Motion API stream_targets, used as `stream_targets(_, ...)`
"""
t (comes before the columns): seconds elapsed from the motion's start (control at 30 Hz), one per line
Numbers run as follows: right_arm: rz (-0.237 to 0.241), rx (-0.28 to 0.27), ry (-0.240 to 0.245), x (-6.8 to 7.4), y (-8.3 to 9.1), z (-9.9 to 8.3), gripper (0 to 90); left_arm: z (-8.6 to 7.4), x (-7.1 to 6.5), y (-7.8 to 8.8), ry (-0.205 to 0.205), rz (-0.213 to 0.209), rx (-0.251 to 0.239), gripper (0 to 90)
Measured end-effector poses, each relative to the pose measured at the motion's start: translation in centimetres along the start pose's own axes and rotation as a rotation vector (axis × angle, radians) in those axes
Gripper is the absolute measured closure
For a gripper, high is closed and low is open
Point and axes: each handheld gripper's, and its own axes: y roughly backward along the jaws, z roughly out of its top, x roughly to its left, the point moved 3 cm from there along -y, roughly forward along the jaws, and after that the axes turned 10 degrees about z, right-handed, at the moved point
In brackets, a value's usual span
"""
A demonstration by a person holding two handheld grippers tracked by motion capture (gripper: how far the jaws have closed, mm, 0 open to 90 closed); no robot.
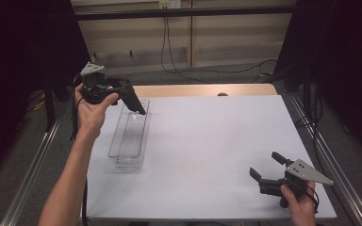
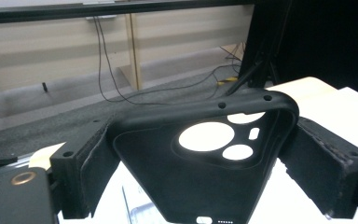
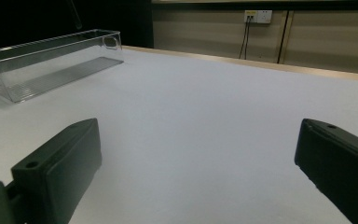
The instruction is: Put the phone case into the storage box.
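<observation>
Jaws of the left gripper (image 1: 122,96), in the upper left of the high view, are closing on a black phone case (image 2: 205,168), one pad pressing each long side, which is keeping the soft shell from twisting or slipping out. The left gripper view is showing the case from its inner side, camera cutouts toward the top of the frame, with the white desk (image 1: 207,141) showing through the holes. The case is hanging in the air, its lower end pointing down over the far end of a clear plastic bin (image 1: 129,134) lying lengthwise at the left of the desk; I cannot tell whether it is touching the bin's rim. Judging from that pose, the person is either lowering the case into the bin or lifting it out, and holding it by the sides is letting it pass between the narrow walls. The right gripper (image 1: 267,169), in the lower right of the high view, is resting low by the desk's near edge, well apart from the bin, jaws standing wide apart and gripping nothing, probably just waiting out of the way. Counting up: one phone case, one bin, apparently empty in the right gripper view (image 3: 51,58), two grippers, one desk.
</observation>
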Motion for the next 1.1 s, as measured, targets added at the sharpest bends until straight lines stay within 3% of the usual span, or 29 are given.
stream_targets(0.43, -0.001, 0.001, 0.002, 0.0, 0.0, 0.0, 0.1, -0.5, 0.7, -2.2, -0.001, 0.06, 0.019, 14.1)
stream_targets(0.77, 0.002, 0.005, 0.006, 0.0, 0.0, -0.1, 0.1, -1.1, -0.1, -3.7, -0.022, 0.112, 0.03, 14.0)
stream_targets(1.03, 0.003, 0.003, 0.006, 0.0, 0.0, -0.1, 0.1, -1.3, -0.2, -4.7, 0.009, 0.163, 0.023, 13.8)
stream_targets(1.1, 0.005, 0.004, 0.007, 0.0, 0.0, -0.1, 0.1, -1.4, -0.2, -4.9, -0.004, 0.181, 0.029, 13.8)
